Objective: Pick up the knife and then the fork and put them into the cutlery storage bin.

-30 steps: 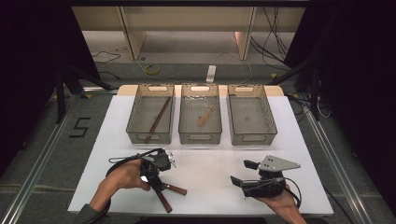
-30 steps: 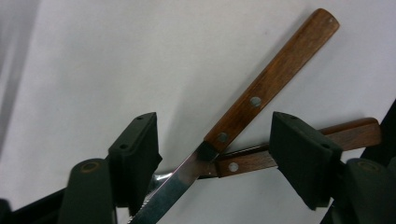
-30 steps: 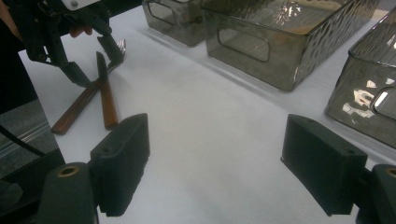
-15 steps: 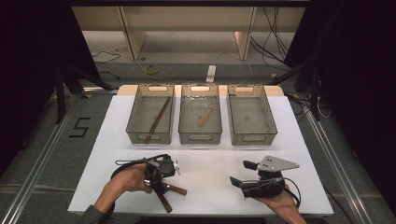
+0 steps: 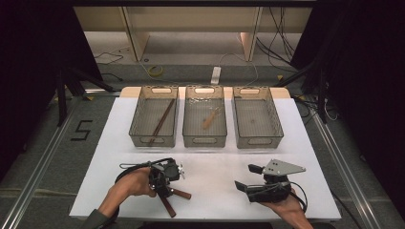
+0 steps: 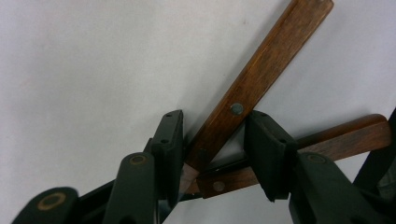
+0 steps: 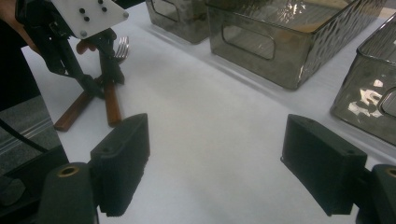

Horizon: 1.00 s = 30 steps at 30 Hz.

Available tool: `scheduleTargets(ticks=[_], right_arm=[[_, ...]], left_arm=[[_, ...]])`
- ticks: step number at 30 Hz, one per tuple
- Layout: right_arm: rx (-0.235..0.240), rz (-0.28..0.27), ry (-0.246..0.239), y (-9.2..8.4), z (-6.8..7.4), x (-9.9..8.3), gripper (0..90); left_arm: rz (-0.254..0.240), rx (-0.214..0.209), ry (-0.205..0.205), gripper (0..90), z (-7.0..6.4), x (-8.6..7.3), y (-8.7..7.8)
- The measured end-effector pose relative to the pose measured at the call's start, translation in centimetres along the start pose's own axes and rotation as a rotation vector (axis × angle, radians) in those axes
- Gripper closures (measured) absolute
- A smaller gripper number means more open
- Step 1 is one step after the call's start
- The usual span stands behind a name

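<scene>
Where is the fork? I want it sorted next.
High view: near left of the white table, the fork lies under the left gripper, crossing another wooden-handled utensil.

Two crossed wooden-handled utensils (image 6: 261, 74) flat on the white table's near-left part.

L tool (image 5: 165, 183) pointing down, jaws just been closing, part-open; R tool (image 5: 249, 179) level, jaws wide apart.

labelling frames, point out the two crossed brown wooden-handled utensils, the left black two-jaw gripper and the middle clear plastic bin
crossed brown wooden-handled utensils (image 6: 261, 70), left gripper view, on the upper handle
left black two-jaw gripper (image 6: 212, 156), left gripper view, midway between its fingertips
middle clear plastic bin (image 5: 204, 141), high view, on its near wall
</scene>
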State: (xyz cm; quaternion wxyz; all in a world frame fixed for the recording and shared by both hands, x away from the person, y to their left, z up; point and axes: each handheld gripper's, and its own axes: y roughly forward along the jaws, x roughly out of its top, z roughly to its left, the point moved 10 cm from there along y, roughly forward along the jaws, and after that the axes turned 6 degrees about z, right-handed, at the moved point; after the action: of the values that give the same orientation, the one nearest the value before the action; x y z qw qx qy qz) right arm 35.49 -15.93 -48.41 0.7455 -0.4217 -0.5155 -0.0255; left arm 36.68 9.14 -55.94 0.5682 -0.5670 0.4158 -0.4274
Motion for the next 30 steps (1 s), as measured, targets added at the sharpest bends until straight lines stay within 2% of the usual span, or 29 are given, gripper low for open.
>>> scheduleTargets(ticks=[7, 18, 25, 27, 30], right_arm=[[0.001, 0.003, 0.001, 0.03, 0.07, -0.03, 24.0], [0.002, 0.002, -0.005, 0.14, 0.09, 0.03, 24.0], [0.002, 0.004, -0.003, 0.12, 0.15, 0.02, 24.0], [0.004, 0.004, -0.005, 0.11, 0.17, 0.04, 24.0], [0.005, 0.002, -0.009, 0.11, 0.21, 0.06, 24.0]], left_arm=[[-0.014, -0.004, 0.012, 60.7, 0.12, 0.06, -0.02], [-0.041, 0.001, 0.059, 74.8, 0.43, 0.13, -0.08], [-0.038, 0.026, 0.081, 76.3, 0.31, 0.23, -0.11], [-0.039, 0.043, 0.074, 76.5, 0.49, 0.34, -0.21], [-0.040, 0.032, 0.056, 76.6, 0.39, 0.45, -0.30]])
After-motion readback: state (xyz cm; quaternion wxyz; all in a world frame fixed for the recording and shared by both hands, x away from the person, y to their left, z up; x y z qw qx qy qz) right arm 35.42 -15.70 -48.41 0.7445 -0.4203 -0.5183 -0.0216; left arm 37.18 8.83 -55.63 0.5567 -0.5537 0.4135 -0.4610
